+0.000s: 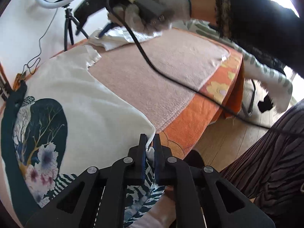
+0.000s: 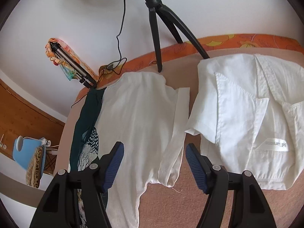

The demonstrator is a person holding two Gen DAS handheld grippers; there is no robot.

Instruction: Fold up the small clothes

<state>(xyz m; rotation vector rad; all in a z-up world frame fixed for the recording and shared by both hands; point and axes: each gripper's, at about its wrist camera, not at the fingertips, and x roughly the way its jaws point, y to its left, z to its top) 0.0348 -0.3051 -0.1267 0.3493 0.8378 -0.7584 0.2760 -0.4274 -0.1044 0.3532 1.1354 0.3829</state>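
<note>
A white T-shirt point(image 1: 79, 95) with a dark floral print point(image 1: 38, 133) lies spread on a pink blanket point(image 1: 161, 72). My left gripper point(image 1: 150, 139) is shut on the shirt's near white corner, where the cloth bunches between the black fingers. In the right wrist view the same T-shirt point(image 2: 136, 117) lies flat, its sleeve point(image 2: 176, 133) pointing toward me. My right gripper point(image 2: 154, 155) hangs open just above the sleeve with nothing between its blue pads point(image 2: 114, 163). A second white garment, a collared shirt point(image 2: 247, 117), lies crumpled to the right. A gloved hand point(image 1: 152, 1) holds the right gripper at the top of the left wrist view.
A ring light on a black tripod point(image 2: 157, 28) stands at the blanket's far edge, with a second tripod point(image 2: 76, 68) beside it. A black cable point(image 1: 152, 66) trails across the blanket. An orange flowered cover point(image 1: 214, 98) borders it, then wooden floor point(image 1: 228, 140). A blue chair point(image 2: 28, 150) stands far left.
</note>
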